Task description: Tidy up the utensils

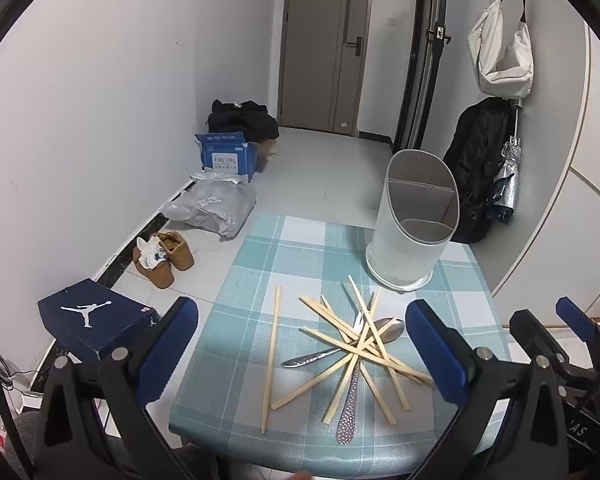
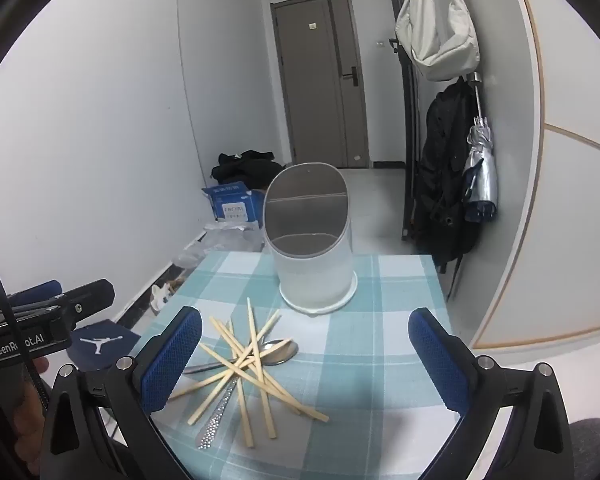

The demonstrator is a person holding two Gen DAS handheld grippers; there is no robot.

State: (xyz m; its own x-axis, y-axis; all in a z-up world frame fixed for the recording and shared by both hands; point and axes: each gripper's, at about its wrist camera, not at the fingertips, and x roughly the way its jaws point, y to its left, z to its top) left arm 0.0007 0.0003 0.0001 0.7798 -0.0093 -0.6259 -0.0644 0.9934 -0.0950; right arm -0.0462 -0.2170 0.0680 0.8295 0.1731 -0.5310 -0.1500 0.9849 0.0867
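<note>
At the far left of the left wrist frame a dark shoebox and a pair of brown shoes sit on the floor beside the bench, whose left edge runs from lower centre up toward the middle of the frame. The left tongs stand wide apart above the bench, holding and touching nothing, their blue pads framing the heap. One loose chopstick lies alone, just left of the pile of chopsticks; roughly ten sticks cross there, the exact count hidden by overlap. Two metal utensils lie among them: a spoon and a studded-handled piece. Right of the pile the checked cloth is bare up to the bench's right edge. In the upper right stands one white divided holder, well apart from the pile. The right tongs also gape wide, gripping nothing, over that bare stretch.
</note>
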